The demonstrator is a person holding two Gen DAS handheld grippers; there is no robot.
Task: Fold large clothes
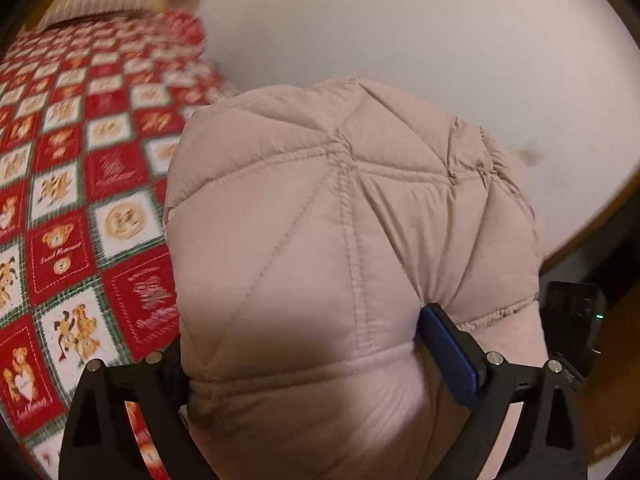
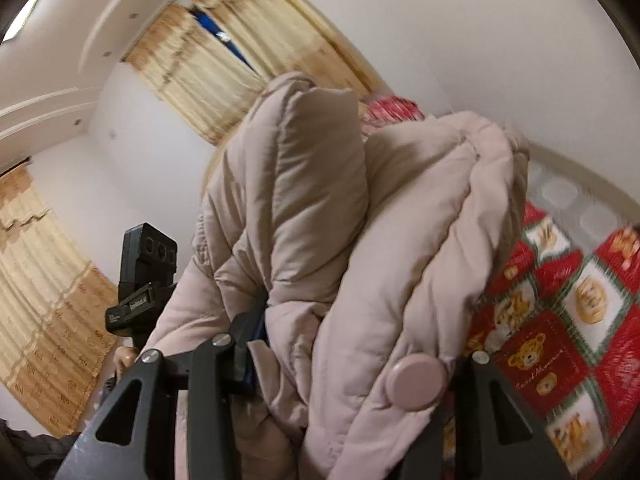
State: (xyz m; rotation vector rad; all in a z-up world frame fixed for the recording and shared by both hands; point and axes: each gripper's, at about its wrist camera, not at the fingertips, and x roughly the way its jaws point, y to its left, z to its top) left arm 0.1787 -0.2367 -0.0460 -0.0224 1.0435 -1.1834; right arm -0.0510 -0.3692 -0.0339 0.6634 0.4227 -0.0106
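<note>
Both grippers pinch the same pale pink quilted puffer jacket [image 1: 340, 240], held up in the air over a bed with a red-and-white teddy-bear patchwork blanket [image 1: 80, 184]. Left gripper [image 1: 304, 344]: a thick wad of the padded fabric is squeezed between its fingers, blue pad [image 1: 452, 354] dug into the quilting on the right, the other finger mostly buried. Right gripper [image 2: 352, 344] clamps a bunched fold beside a big round pink button [image 2: 415, 381], jacket bulk rising ahead of it, tan curtains [image 2: 224, 64] and white wall behind.
</note>
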